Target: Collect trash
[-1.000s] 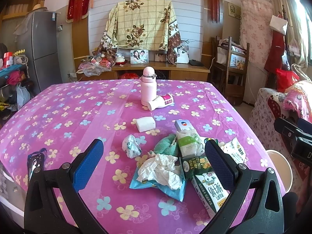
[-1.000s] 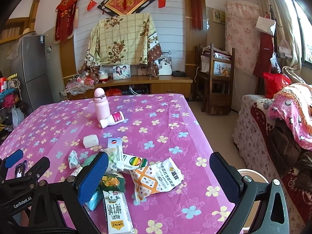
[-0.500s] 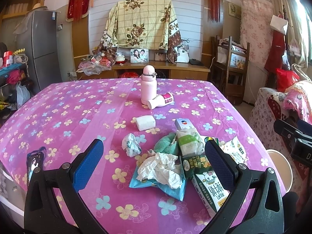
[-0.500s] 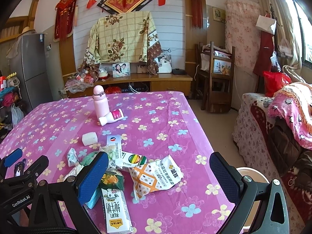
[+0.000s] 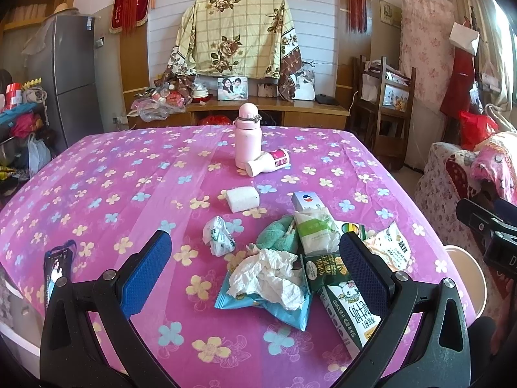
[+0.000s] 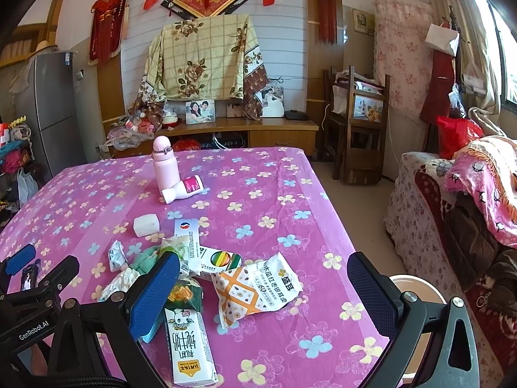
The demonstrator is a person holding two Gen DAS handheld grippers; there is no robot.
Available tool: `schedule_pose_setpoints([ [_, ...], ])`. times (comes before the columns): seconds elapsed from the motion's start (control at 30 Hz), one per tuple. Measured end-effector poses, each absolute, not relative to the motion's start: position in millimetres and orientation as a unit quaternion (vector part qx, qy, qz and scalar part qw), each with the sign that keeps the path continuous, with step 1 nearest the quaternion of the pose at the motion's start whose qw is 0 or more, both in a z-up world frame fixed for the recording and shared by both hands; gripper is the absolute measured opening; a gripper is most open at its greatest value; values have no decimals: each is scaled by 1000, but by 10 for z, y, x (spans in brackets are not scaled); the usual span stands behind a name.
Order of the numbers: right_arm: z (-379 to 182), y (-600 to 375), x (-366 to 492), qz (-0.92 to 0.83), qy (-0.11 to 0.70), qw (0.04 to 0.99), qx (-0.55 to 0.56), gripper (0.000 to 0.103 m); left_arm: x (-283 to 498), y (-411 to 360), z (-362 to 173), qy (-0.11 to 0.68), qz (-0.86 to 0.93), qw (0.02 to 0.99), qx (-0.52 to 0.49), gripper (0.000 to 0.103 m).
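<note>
Trash lies heaped near the front right part of a table [image 5: 97,174] covered in a pink flowered cloth. Above the near edge, the left gripper [image 5: 255,271] hangs with its blue pads spread wide and nothing between them, framing a crumpled white tissue [image 5: 268,274] that rests on a light blue wrapper [image 5: 284,310]. The right gripper [image 6: 263,287] is likewise spread wide and empty, above an orange-and-white snack bag [image 6: 258,287]. Just left of that bag a milk carton [image 6: 187,342] lies flat, a green packet [image 6: 184,292] touching its far end. A little farther in sit a teal cloth [image 5: 278,234], a crumpled white wrapper [image 5: 218,236] and a white box with a rainbow print [image 6: 216,260]. At the left edge of the table lies a phone [image 5: 56,270]. Beyond the heap rests a white rectangular block [image 5: 242,199], apart from the rest. Farther still, a pink bottle [image 5: 247,140] stands upright with a small white bottle [image 5: 268,163] lying on its side against its base. Off the table's right side, a round bin [image 6: 416,286] stands on the floor.
</note>
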State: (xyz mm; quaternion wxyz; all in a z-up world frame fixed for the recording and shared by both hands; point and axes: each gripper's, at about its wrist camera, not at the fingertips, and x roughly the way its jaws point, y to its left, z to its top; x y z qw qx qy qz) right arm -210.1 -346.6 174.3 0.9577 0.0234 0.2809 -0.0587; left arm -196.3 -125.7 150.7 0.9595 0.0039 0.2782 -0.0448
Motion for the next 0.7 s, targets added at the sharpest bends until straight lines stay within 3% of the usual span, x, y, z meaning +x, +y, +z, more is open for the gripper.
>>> schedule_pose_setpoints([
  [0.7, 1534, -3521, -1954, -50, 328, 943, 14, 103, -1789, -946, 1296, 328, -64, 942, 20, 103],
])
